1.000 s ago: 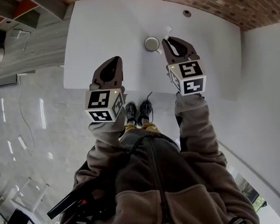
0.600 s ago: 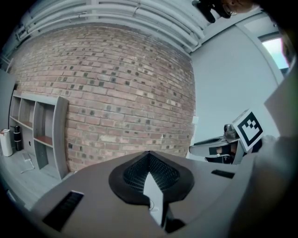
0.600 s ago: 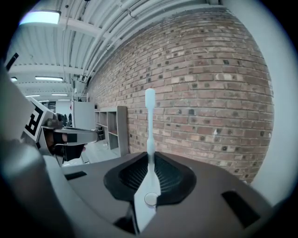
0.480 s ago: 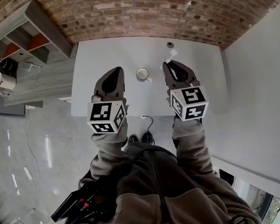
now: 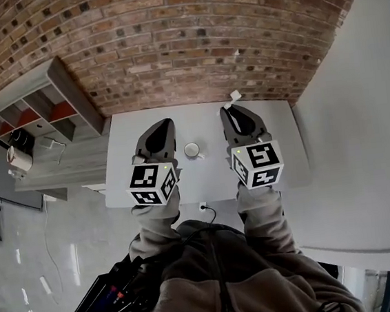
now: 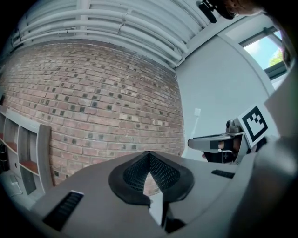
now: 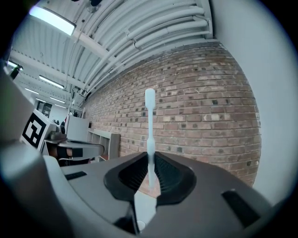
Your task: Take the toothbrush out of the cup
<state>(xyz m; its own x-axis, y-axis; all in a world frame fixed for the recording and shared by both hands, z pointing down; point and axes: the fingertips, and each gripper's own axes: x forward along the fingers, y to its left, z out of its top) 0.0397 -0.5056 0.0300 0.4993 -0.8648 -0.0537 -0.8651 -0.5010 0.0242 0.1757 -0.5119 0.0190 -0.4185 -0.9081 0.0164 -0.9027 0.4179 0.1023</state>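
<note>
Brick wall (image 5: 190,41) behind a white table (image 5: 198,120): toothbrush (image 7: 150,130) out of the cup (image 5: 191,149).
The toothbrush stands upright, pinched in the right gripper (image 7: 150,160), well apart from the cup, which sits on the table between both grippers. The left gripper (image 6: 149,160) has its jaws pressed together on nothing.

Rough brick wall (image 5: 190,41), smooth pale plastic toothbrush (image 7: 150,125).

The setting is an industrial-style lab or office work space. An exposed brick wall (image 5: 190,41) fills the top of the head view, above a plain white bench (image 5: 284,149). An open shelf unit (image 5: 38,109) stands upper left over a polished grey floor (image 5: 72,241). The right gripper view shows ceiling pipes (image 7: 139,32) and a strip light (image 7: 51,21).
</note>
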